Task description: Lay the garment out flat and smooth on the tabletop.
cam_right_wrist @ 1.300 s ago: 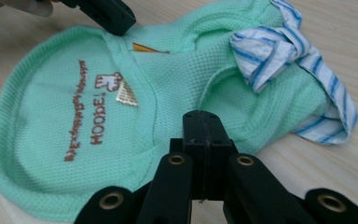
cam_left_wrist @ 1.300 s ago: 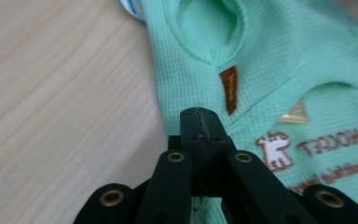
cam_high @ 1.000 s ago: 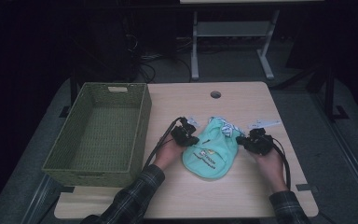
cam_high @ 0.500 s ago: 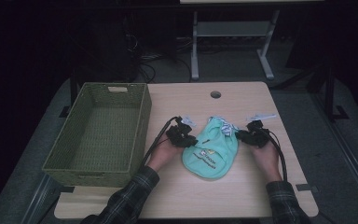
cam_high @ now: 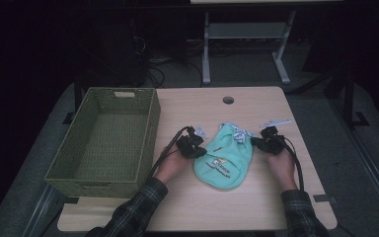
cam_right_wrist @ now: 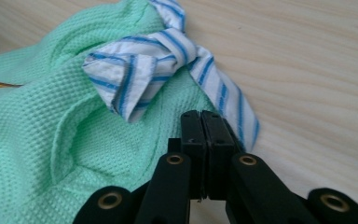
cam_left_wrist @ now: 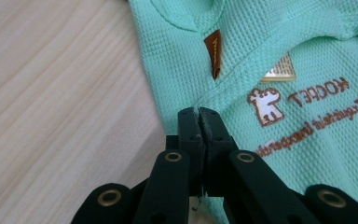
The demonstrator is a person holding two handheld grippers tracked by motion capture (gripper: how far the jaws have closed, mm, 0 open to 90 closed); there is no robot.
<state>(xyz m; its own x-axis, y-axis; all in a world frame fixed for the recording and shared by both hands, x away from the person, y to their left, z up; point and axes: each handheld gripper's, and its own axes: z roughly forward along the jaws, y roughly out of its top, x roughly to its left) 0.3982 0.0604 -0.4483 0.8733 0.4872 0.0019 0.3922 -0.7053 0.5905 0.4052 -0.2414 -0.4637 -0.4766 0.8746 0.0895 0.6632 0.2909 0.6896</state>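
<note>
While the green garment (cam_high: 224, 158) is pinched at opposite edges by the clenched left gripper (cam_high: 196, 149) and right gripper (cam_high: 257, 142), transfer to the basket (cam_high: 150, 128) at the table's left edge is judged outstanding.

Both forearms, in plaid sleeves, come in from the near edge and angle inward. Left hand (cam_high: 170, 165) wraps its gripper from behind, knuckles up. Left gripper (cam_high: 197, 149) points right and slightly away, held low; its jaws have just been closing and now meet, nipping a fabric edge. Right hand (cam_high: 280, 165) grips likewise. Right gripper (cam_high: 254, 141) points left toward the other, low; its jaws have just been closing and now meet tip to tip. Cables trail back along both wrists.
</note>
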